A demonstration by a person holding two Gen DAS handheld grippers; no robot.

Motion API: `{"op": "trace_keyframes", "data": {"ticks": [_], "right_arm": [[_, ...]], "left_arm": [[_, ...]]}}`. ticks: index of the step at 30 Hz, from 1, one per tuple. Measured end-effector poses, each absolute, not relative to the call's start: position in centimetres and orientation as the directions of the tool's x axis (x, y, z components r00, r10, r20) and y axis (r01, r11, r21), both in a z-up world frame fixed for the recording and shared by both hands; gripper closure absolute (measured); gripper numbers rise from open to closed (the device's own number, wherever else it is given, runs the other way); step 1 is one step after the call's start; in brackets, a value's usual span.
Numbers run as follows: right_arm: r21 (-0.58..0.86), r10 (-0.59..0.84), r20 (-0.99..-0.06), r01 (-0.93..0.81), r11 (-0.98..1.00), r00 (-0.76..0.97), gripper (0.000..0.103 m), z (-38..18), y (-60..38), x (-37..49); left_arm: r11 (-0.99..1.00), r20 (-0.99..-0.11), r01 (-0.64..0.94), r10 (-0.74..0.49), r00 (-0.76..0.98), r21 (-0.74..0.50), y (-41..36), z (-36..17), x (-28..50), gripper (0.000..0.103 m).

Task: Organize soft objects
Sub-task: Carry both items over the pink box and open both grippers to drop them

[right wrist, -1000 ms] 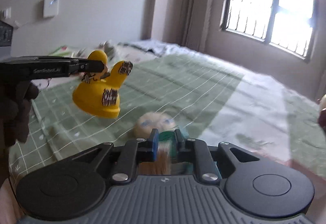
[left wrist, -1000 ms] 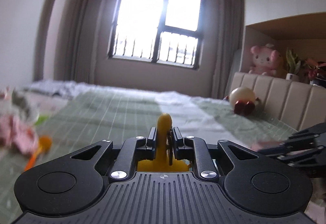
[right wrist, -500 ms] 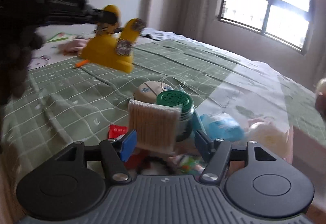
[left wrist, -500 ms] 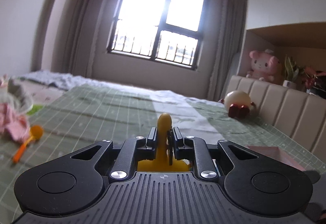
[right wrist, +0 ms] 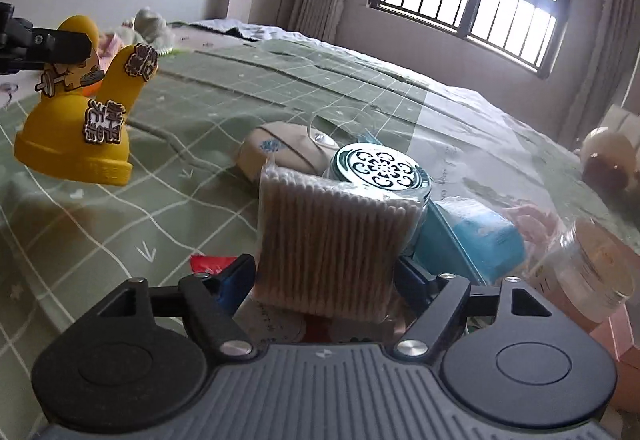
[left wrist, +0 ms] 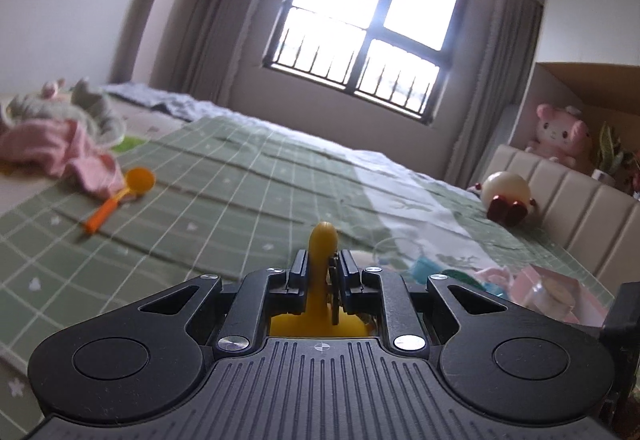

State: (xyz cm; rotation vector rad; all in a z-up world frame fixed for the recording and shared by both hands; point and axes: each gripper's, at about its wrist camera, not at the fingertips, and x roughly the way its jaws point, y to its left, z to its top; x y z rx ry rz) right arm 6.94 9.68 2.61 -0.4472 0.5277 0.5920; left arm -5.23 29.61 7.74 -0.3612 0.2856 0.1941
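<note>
My left gripper [left wrist: 322, 272] is shut on one ear of a yellow soft hat [left wrist: 320, 244]. In the right wrist view the hat [right wrist: 80, 127] hangs in the air at the left, with patches on its two ears, held by the left gripper's fingers [right wrist: 48, 45]. My right gripper [right wrist: 324, 272] is open, its jaws on either side of a bag of cotton swabs [right wrist: 332, 240] that rests on a pile of small items. I cannot tell whether the jaws touch the bag.
The pile holds a green-lidded jar [right wrist: 380, 167], a blue packet [right wrist: 472, 240], a beige pouch [right wrist: 280, 147] and a clear jar [right wrist: 592, 272]. An orange spoon [left wrist: 124, 195] and pink cloth [left wrist: 60, 151] lie on the green checked bedspread [left wrist: 240, 179]. Plush toys [left wrist: 508, 195] sit by the headboard.
My right gripper has opened and let the swab bag stand on the pile. The left gripper has kept hold of the hat and tilted down toward the bed.
</note>
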Motion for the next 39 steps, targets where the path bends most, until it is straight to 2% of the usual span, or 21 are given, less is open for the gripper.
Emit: {"op": "trace_keyframes", "data": {"ticks": [6, 10, 15, 17, 21, 26, 31, 33, 36, 37, 39], "right_arm": [[-0.172, 0.484, -0.542, -0.655, 0.736, 0.686, 0.034, 6.0, 6.7, 6.6], [-0.173, 0.515, -0.418, -0.622, 0.764, 0.748, 0.034, 11.4, 2.1, 6.7], [-0.181, 0.392, -0.280, -0.449, 0.875, 0.876, 0.034, 16.3, -6.4, 9.7], [-0.178, 0.323, -0.273, -0.377, 0.909, 0.906, 0.034, 16.7, -9.9, 11.4], [-0.141, 0.223, -0.340, -0.285, 0.948, 0.913, 0.034, 15.3, -16.6, 15.3], [-0.119, 0.204, -0.445, -0.283, 0.952, 0.872, 0.034, 11.1, -20.3, 18.2], [-0.127, 0.223, -0.500, -0.326, 0.937, 0.837, 0.033, 7.6, -20.6, 19.3], [-0.110, 0.226, -0.555, -0.340, 0.934, 0.801, 0.033, 6.3, -20.9, 19.9], [-0.028, 0.266, -0.616, -0.358, 0.933, 0.742, 0.031, 5.0, -21.7, 20.8], [0.017, 0.285, -0.617, -0.350, 0.937, 0.734, 0.031, 4.8, -22.3, 21.0], [0.069, 0.308, -0.618, -0.340, 0.938, 0.724, 0.031, 4.9, -23.1, 21.2]], "left_arm": [[0.920, -0.309, -0.217, 0.114, 0.944, -0.326, 29.2, 8.0, -3.5, 0.085], [0.948, -0.276, -0.154, 0.074, 0.958, -0.278, 26.9, 10.9, -0.7, 0.085], [0.980, -0.222, -0.011, -0.034, 0.974, -0.198, 20.2, 15.6, 4.7, 0.085], [0.981, -0.212, 0.065, -0.104, 0.972, -0.184, 16.7, 17.3, 7.3, 0.085], [0.969, -0.222, 0.192, -0.223, 0.949, -0.154, 9.4, 19.7, 12.6, 0.085], [0.947, -0.273, 0.293, -0.318, 0.908, -0.129, 0.8, 20.1, 18.3, 0.085], [0.939, -0.381, 0.315, -0.344, 0.858, -0.139, -4.9, 17.4, 23.3, 0.085], [0.942, -0.434, 0.302, -0.336, 0.836, -0.146, -6.2, 15.9, 24.8, 0.082], [0.935, -0.558, 0.281, -0.355, 0.750, -0.218, -6.5, 12.9, 27.0, 0.078], [0.932, -0.586, 0.277, -0.361, 0.726, -0.232, -6.7, 12.1, 27.5, 0.079], [0.938, -0.608, 0.272, -0.345, 0.715, -0.213, -7.0, 11.2, 27.6, 0.073]]}}
